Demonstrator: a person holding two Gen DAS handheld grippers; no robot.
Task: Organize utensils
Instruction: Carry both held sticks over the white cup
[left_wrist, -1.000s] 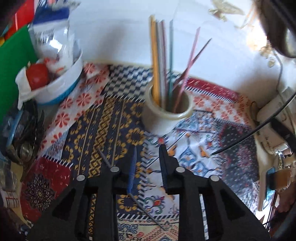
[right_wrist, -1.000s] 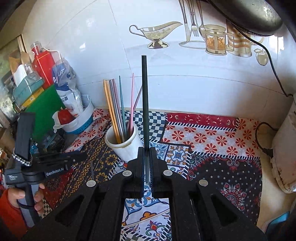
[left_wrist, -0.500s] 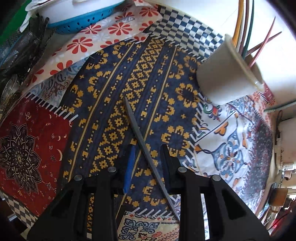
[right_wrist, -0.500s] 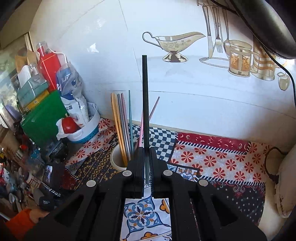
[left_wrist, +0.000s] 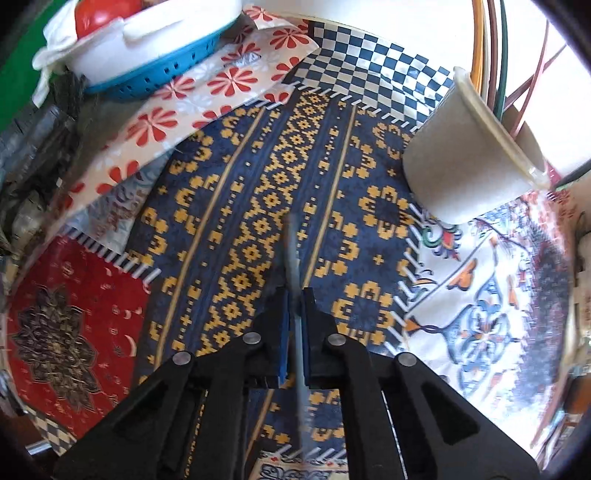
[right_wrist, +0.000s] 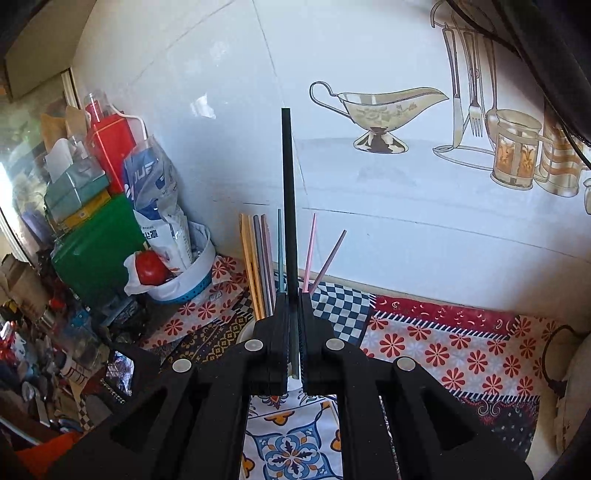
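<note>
Two grippers | left (left_wrist: 294, 308) jaws clamp grey chopstick (left_wrist: 291, 251) | right (right_wrist: 294, 312) jaws clamp black chopstick (right_wrist: 288, 192)

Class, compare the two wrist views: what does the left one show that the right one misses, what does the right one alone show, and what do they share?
Left only: the left tool shut on a grey chopstick over the blue mat.
Right only: the right tool shut on a black chopstick, the tiled wall, a red tin.
Both: the white cup of chopsticks and the tomato.
</note>
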